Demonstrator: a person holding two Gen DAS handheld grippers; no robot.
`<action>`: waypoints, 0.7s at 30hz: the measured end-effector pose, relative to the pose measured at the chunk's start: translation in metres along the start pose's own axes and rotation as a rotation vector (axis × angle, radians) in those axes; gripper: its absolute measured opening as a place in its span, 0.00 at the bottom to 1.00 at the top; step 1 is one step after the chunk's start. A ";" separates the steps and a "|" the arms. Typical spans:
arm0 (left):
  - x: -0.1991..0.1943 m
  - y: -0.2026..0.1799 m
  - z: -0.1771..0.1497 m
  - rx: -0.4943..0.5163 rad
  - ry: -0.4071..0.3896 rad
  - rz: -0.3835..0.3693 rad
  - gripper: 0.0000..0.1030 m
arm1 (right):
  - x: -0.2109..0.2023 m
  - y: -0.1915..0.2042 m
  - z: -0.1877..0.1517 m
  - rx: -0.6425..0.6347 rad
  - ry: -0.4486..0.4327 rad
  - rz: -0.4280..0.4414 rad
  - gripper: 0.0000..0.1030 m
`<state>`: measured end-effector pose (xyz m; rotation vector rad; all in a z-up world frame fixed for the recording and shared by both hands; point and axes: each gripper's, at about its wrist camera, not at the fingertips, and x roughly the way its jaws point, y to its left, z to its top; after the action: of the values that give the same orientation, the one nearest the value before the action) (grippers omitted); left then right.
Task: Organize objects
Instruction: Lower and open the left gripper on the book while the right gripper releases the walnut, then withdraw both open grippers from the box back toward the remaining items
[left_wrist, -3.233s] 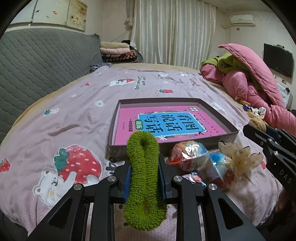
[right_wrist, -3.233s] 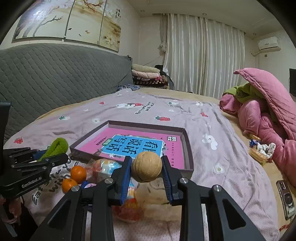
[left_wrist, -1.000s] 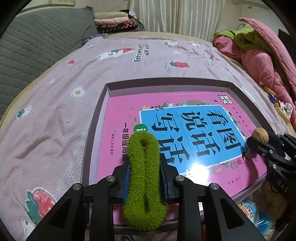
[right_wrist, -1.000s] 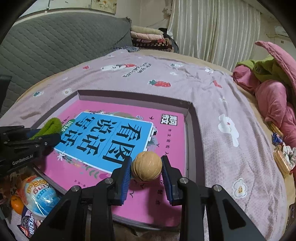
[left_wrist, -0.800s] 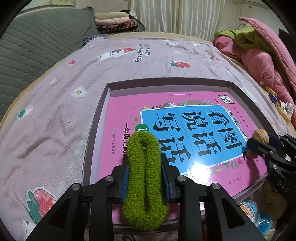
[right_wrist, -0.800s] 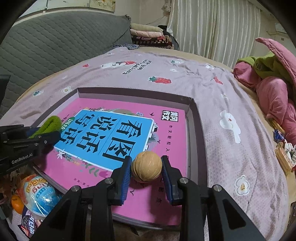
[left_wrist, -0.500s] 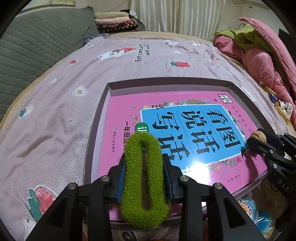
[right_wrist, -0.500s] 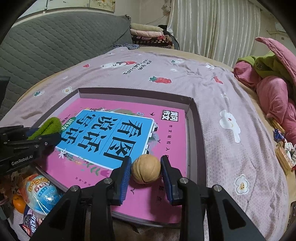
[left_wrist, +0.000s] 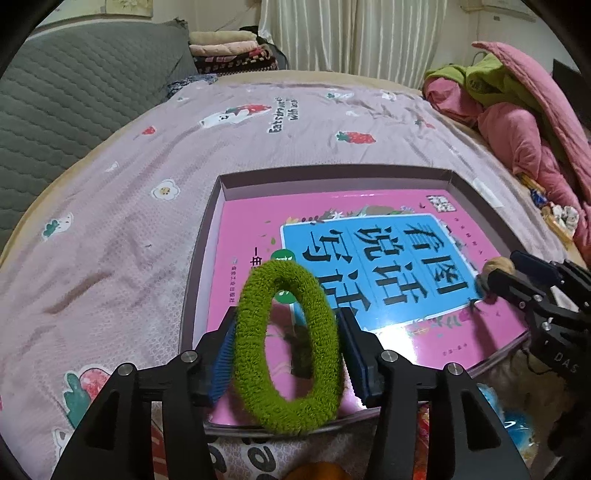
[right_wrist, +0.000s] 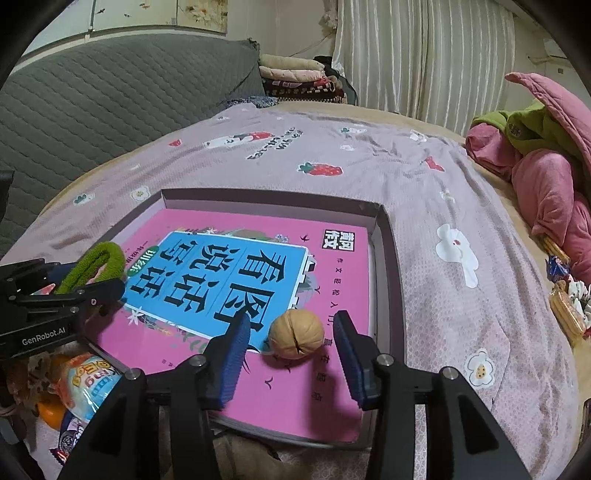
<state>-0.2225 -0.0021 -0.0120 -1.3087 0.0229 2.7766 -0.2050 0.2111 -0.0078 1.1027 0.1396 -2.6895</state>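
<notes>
Walnut (right_wrist: 296, 334) lies on the pink book (right_wrist: 325, 266) in the tray (right_wrist: 390, 258), loose between our right gripper (right_wrist: 291, 352)'s spread fingers. Our left gripper (left_wrist: 287, 352) hovers low over the tray's near edge, fingers apart, green ring (left_wrist: 288, 347) standing between them.

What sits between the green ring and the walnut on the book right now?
Only bare book cover, with its blue title panel, lies between the green ring and the walnut, seen in the right wrist view.
</notes>
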 end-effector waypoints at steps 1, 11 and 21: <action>-0.001 0.001 0.001 -0.007 0.000 -0.012 0.52 | -0.001 0.000 0.000 -0.002 -0.004 -0.003 0.46; -0.018 0.001 0.007 -0.017 -0.024 -0.019 0.53 | -0.010 0.001 0.002 -0.006 -0.034 -0.004 0.46; -0.052 -0.007 0.008 0.007 -0.092 0.002 0.61 | -0.035 -0.002 0.006 -0.005 -0.110 -0.002 0.55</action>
<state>-0.1954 0.0022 0.0334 -1.1784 0.0290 2.8326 -0.1853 0.2178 0.0215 0.9508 0.1283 -2.7427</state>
